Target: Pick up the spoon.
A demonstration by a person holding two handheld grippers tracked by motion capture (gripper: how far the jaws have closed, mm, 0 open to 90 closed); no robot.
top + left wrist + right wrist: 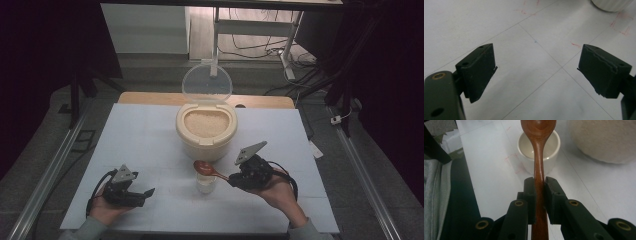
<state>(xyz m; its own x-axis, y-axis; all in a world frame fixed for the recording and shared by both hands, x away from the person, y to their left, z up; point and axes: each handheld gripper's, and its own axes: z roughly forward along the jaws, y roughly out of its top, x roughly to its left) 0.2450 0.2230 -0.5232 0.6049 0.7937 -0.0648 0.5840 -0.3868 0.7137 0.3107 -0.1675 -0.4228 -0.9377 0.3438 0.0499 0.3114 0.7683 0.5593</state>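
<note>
A cream rice bin (205, 131) full of rice stands mid-table with its clear lid (206, 82) raised. In front of it sits a small white cup (205, 183), seen too in the right gripper view (550, 153). My right gripper (233, 179) is shut on the handle of a brown wooden spoon (206, 169), whose bowl hovers over the cup's far rim. In the right gripper view the spoon (538, 157) runs up between the jaws of the right gripper (539, 182). My left gripper (146, 194) rests open at the table's front left; its fingers (477, 68) have bare table between them.
A white sheet with faint grid lines and red marks (621, 27) covers the table (145, 135). The table's front edge lies just under both hands. Behind the table are a desk frame and cables (260, 47) on the floor. Metal rails (45, 175) run along both sides.
</note>
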